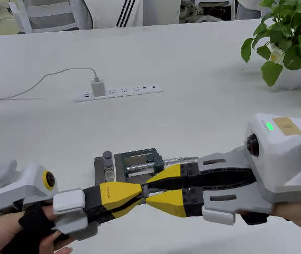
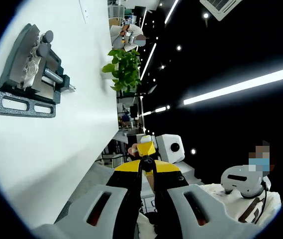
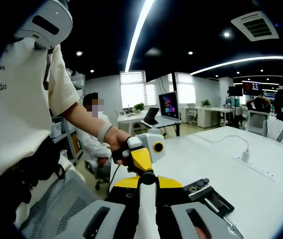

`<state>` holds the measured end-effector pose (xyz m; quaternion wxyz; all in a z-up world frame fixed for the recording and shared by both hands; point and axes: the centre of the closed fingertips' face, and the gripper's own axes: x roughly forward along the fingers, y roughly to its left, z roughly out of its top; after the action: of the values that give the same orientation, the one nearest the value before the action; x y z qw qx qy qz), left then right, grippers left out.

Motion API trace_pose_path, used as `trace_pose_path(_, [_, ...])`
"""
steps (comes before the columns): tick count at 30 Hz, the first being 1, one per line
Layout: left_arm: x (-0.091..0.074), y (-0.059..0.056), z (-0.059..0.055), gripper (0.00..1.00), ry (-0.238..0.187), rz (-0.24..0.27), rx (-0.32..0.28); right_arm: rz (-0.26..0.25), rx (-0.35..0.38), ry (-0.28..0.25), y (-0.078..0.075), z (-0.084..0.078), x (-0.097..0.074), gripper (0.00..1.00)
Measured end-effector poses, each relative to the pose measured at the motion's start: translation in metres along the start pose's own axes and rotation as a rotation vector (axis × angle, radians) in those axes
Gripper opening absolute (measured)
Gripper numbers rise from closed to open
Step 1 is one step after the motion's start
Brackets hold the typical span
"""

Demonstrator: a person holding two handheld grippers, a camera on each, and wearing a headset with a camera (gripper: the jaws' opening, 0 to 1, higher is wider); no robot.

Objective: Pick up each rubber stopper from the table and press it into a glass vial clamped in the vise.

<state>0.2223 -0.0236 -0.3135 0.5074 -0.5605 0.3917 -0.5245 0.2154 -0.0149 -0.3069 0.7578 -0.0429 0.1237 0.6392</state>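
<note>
A small dark vise (image 1: 137, 163) stands on the white table (image 1: 192, 116), just beyond both grippers. Glass vials (image 1: 108, 172) sit clamped at its left end, one topped by a dark grey stopper (image 1: 107, 155). My left gripper (image 1: 140, 192) comes in from the lower left and is shut. My right gripper (image 1: 148, 197) comes in from the right, also shut. Their yellow tips meet point to point in front of the vise, with nothing seen between the jaws. In the left gripper view the vise (image 2: 29, 74) lies off to the left, with stoppers (image 2: 44, 42) on its vials. The right gripper view has the vise (image 3: 207, 193) at lower right.
A white power strip (image 1: 119, 92) with a plugged-in charger (image 1: 97, 86) and a grey cable lies at mid-table. A potted plant (image 1: 290, 37) stands at the far right. Chairs line the far edge. A person (image 3: 27, 99) stands close behind the grippers.
</note>
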Motion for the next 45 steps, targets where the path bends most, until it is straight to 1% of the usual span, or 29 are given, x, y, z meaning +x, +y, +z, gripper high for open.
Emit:
trace_pose_path(5, [-0.001, 0.001, -0.001, 0.05, -0.001, 0.004, 0.009, 0.011, -0.007, 0.014, 0.001, -0.002, 0.001, 0.06])
trace_pose_path(7, [-0.001, 0.002, 0.000, 0.05, -0.009, 0.008, 0.018, 0.012, -0.007, 0.018, 0.001, -0.002, 0.001, 0.06])
trace_pose_path(8, [-0.002, 0.003, 0.001, 0.05, -0.015, 0.011, 0.028, 0.013, -0.007, 0.021, 0.000, -0.003, 0.002, 0.06])
trace_pose_path(10, [-0.003, 0.006, 0.003, 0.05, -0.027, 0.025, 0.072, 0.010, 0.004, 0.031, -0.002, -0.006, 0.003, 0.06])
trace_pose_path(11, [-0.004, 0.008, 0.003, 0.06, -0.032, 0.037, 0.076, 0.000, 0.015, 0.042, -0.004, -0.008, 0.004, 0.06])
trace_pose_path(12, [-0.006, 0.013, 0.005, 0.08, -0.036, 0.062, 0.096, -0.001, 0.043, 0.062, -0.005, -0.012, 0.004, 0.06])
trace_pose_path(14, [-0.010, 0.019, 0.006, 0.18, -0.040, 0.103, 0.139, -0.006, 0.045, 0.082, -0.008, -0.018, 0.005, 0.06])
trace_pose_path(16, [-0.011, 0.021, 0.004, 0.25, -0.028, 0.122, 0.165, -0.010, 0.042, 0.106, -0.009, -0.024, 0.004, 0.06])
trace_pose_path(17, [-0.013, 0.026, 0.004, 0.29, -0.024, 0.154, 0.208, -0.012, 0.042, 0.117, -0.010, -0.027, 0.005, 0.06])
trace_pose_path(18, [-0.013, 0.028, 0.003, 0.32, -0.016, 0.167, 0.230, -0.012, 0.048, 0.126, -0.010, -0.029, 0.005, 0.06])
trace_pose_path(19, [-0.014, 0.032, 0.004, 0.36, -0.015, 0.196, 0.277, -0.016, 0.054, 0.139, -0.012, -0.032, 0.005, 0.06])
trace_pose_path(21, [-0.016, 0.038, 0.006, 0.44, -0.021, 0.238, 0.340, -0.022, 0.049, 0.155, -0.013, -0.036, 0.005, 0.05])
trace_pose_path(22, [-0.019, 0.044, 0.007, 0.48, -0.016, 0.284, 0.379, -0.026, 0.057, 0.162, -0.015, -0.038, 0.005, 0.05])
trace_pose_path(23, [-0.020, 0.047, 0.008, 0.52, -0.019, 0.302, 0.398, -0.028, 0.068, 0.165, -0.016, -0.040, 0.005, 0.05])
trace_pose_path(24, [-0.023, 0.051, 0.007, 0.56, -0.010, 0.329, 0.427, -0.029, 0.077, 0.175, -0.016, -0.042, 0.005, 0.05])
trace_pose_path(26, [-0.027, 0.057, 0.011, 0.61, -0.016, 0.371, 0.470, -0.038, 0.089, 0.195, -0.019, -0.047, 0.004, 0.05])
trace_pose_path(27, [-0.031, 0.061, 0.011, 0.63, -0.004, 0.402, 0.499, -0.036, 0.107, 0.231, -0.019, -0.054, 0.003, 0.05])
trace_pose_path(28, [-0.033, 0.063, 0.012, 0.64, -0.006, 0.414, 0.514, -0.047, 0.112, 0.251, -0.021, -0.058, 0.002, 0.05])
trace_pose_path(30, [-0.039, 0.068, 0.015, 0.67, -0.006, 0.457, 0.559, -0.046, 0.133, 0.282, -0.023, -0.066, 0.001, 0.05])
trace_pose_path(31, [-0.040, 0.069, 0.018, 0.68, -0.012, 0.468, 0.594, -0.053, 0.138, 0.287, -0.024, -0.068, 0.001, 0.05])
trace_pose_path(32, [-0.044, 0.070, 0.020, 0.69, -0.014, 0.494, 0.627, -0.056, 0.147, 0.300, -0.025, -0.072, 0.000, 0.05])
trace_pose_path(33, [-0.046, 0.071, 0.021, 0.71, -0.018, 0.513, 0.637, -0.060, 0.157, 0.309, -0.026, -0.074, 0.000, 0.05])
trace_pose_path(35, [-0.053, 0.075, 0.026, 0.74, -0.016, 0.558, 0.698, -0.064, 0.168, 0.315, -0.027, -0.076, -0.001, 0.05])
trace_pose_path(38, [-0.060, 0.080, 0.030, 0.80, -0.015, 0.607, 0.734, -0.067, 0.172, 0.325, -0.028, -0.078, -0.001, 0.05])
trace_pose_path(39, [-0.062, 0.081, 0.031, 0.83, -0.013, 0.625, 0.763, -0.066, 0.174, 0.328, -0.029, -0.079, -0.001, 0.05])
trace_pose_path(42, [-0.067, 0.083, 0.034, 0.92, -0.015, 0.668, 0.816, -0.059, 0.174, 0.338, -0.028, -0.080, 0.002, 0.05])
trace_pose_path(43, [-0.067, 0.082, 0.034, 0.94, -0.020, 0.667, 0.819, -0.057, 0.172, 0.341, -0.028, -0.081, 0.003, 0.05])
trace_pose_path(44, [-0.068, 0.084, 0.032, 0.95, -0.007, 0.673, 0.818, -0.055, 0.170, 0.350, -0.028, -0.083, 0.003, 0.05])
trace_pose_path(45, [-0.071, 0.086, 0.033, 0.96, -0.004, 0.689, 0.828, -0.052, 0.172, 0.356, -0.028, -0.084, 0.004, 0.05])
